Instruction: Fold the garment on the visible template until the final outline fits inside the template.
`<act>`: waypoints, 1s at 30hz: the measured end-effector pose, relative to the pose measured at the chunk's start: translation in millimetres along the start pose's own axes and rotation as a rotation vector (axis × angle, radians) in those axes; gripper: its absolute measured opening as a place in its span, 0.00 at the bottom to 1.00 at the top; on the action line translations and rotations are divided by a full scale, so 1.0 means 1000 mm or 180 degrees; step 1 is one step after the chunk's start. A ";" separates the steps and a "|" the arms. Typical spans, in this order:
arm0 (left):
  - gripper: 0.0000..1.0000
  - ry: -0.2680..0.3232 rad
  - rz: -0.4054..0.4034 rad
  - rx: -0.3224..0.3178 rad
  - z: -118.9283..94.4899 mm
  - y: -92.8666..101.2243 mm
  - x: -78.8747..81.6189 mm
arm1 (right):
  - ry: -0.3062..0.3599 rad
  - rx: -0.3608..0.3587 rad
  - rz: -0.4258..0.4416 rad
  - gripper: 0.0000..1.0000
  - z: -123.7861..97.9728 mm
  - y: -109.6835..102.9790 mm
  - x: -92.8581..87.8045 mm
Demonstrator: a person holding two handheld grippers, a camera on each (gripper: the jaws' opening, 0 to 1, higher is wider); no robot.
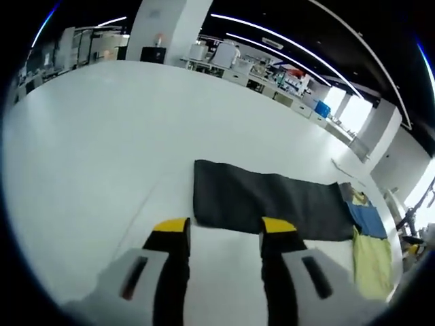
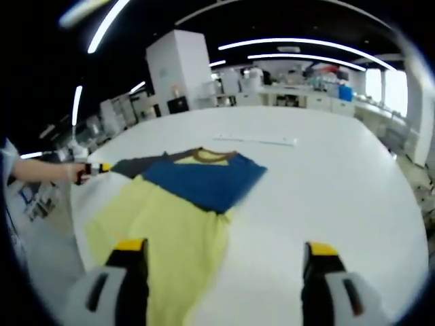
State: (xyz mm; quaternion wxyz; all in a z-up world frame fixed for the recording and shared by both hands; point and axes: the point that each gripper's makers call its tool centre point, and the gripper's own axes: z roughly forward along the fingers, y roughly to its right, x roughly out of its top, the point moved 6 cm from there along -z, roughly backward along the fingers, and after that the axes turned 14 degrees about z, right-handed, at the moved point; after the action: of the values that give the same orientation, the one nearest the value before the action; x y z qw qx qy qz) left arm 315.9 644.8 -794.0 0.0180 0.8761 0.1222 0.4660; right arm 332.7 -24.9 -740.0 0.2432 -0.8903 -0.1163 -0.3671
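Yellow-tipped fingers point(image 2: 319, 250) apart above garment point(image 2: 183, 204)

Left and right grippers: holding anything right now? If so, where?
Nothing is held. The left gripper is open just short of the dark grey cloth panel; the right gripper is open over the yellow fabric and white table.

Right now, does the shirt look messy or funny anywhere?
A bit. The garment lies crooked on the white table, its yellow end reaching the table's near edge, and its dark sleeve stretches far sideways. No tears visible.
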 end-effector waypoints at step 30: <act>0.00 0.0447 -0.0879 0.0183 -0.017 -0.014 -0.002 | -0.0060 -0.0031 0.0047 0.92 -0.002 0.000 -0.013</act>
State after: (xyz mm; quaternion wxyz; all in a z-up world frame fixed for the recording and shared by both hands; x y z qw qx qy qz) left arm 297.9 656.3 -788.0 0.0482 0.8164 0.2558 0.5155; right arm 322.5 -26.1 -748.5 0.2405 -0.8957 -0.1102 -0.3573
